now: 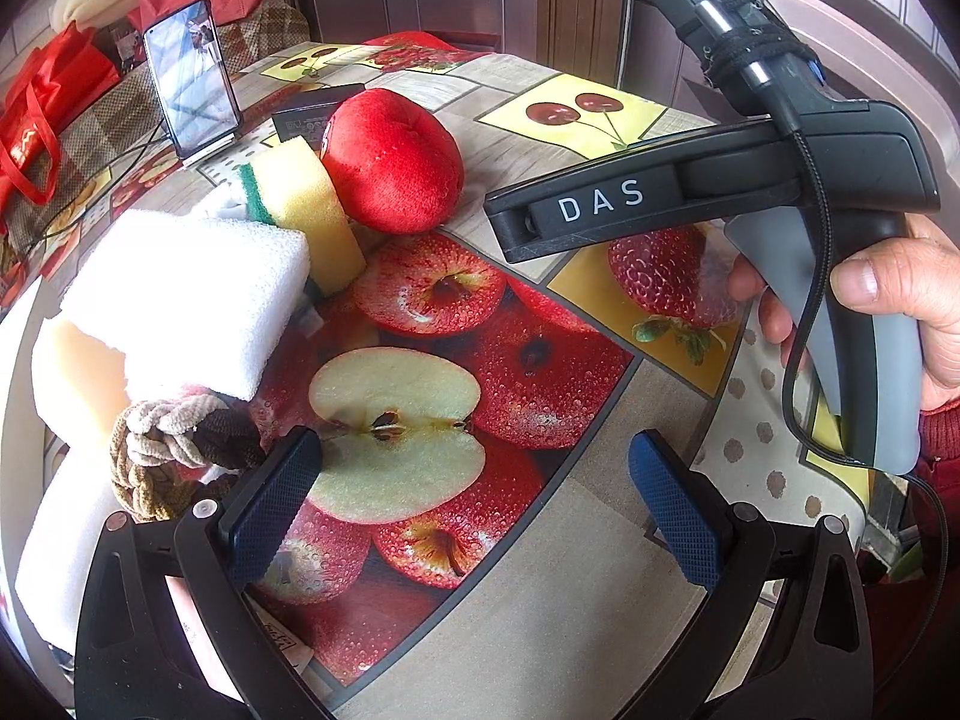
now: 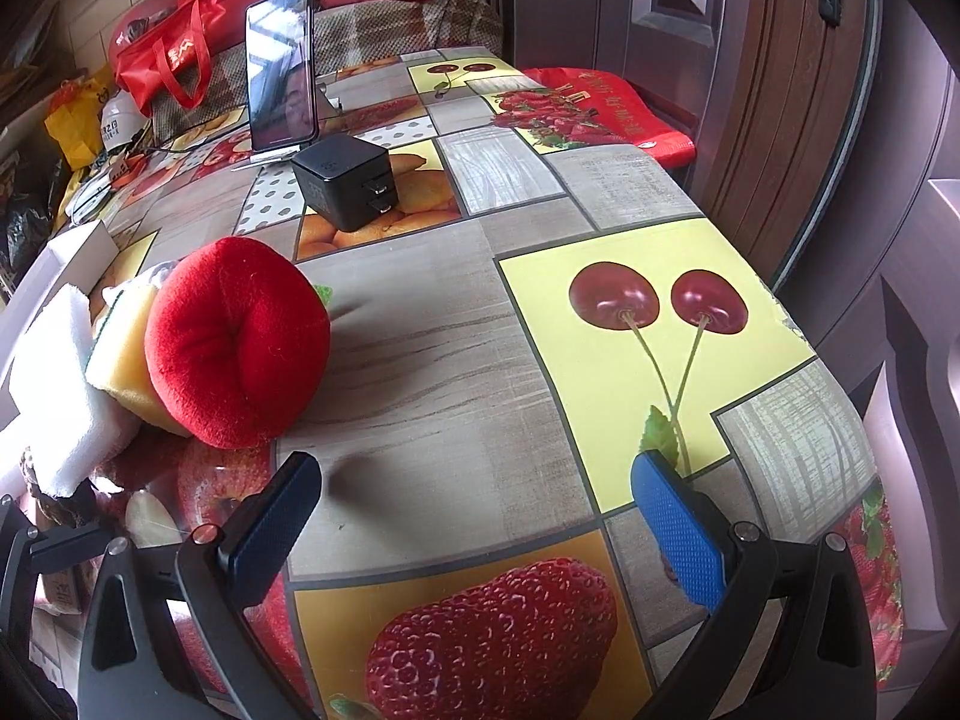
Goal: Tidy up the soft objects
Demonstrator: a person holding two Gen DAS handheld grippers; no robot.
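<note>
Landmark: round red plush toy (image 2: 237, 342) on the fruit-print oilcloth table (image 2: 432, 360). A yellow sponge with green scouring layer (image 1: 306, 210) leaned against its left side, touching. Left of that sponge, a white foam block (image 1: 186, 300) lay atop a cream foam piece (image 1: 75, 372); a knotted beige-and-brown rope toy (image 1: 174, 444) sat just before them. Behind the plush: a black plug-in charger (image 2: 345, 186), then an upright smartphone (image 2: 281, 69) farther back.

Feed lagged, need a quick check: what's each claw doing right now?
Left claw: open, holding nothing, above the tablecloth by the rope knot toy.
Right claw: open, holding nothing, near the red plush.
</note>
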